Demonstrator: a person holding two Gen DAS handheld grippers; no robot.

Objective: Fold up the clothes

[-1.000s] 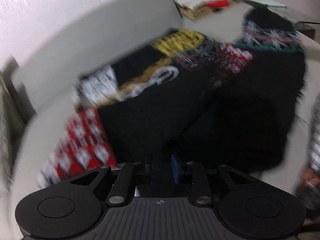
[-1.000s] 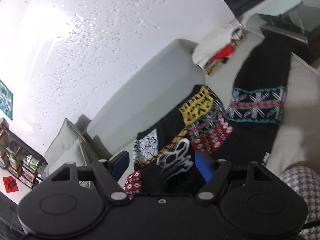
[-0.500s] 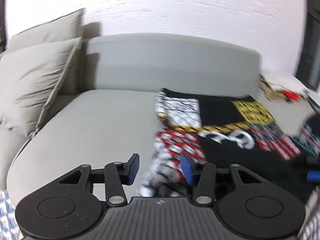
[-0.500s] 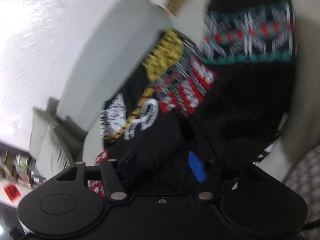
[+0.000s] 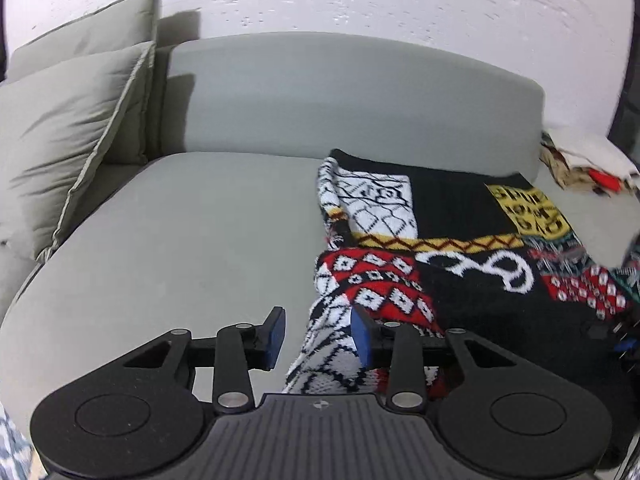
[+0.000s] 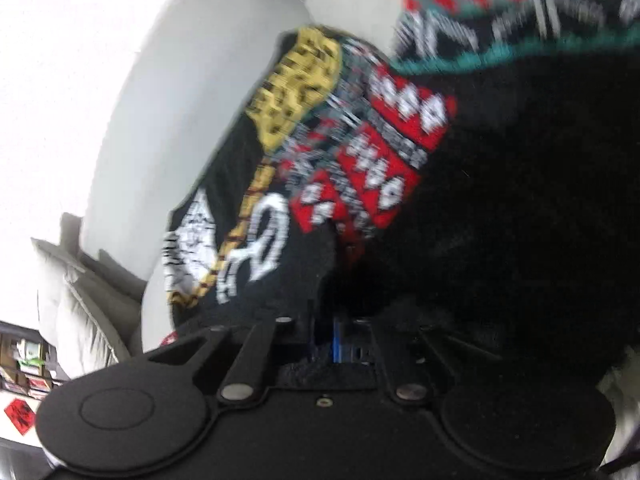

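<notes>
Sweater (image 5: 472, 264), patterned knit, lies spread on the sofa (image 5: 192, 240) seat. Left gripper (image 5: 316, 338): jaws apart, straddling the near-left hem, nothing held. Right gripper (image 6: 334, 338): jaws together, clamped on black knit, view blurred. Looks like mid-fold, right side being carried. Next likely needs left to close on the hem. Cushions (image 5: 68, 128) sit beyond, far left.
</notes>
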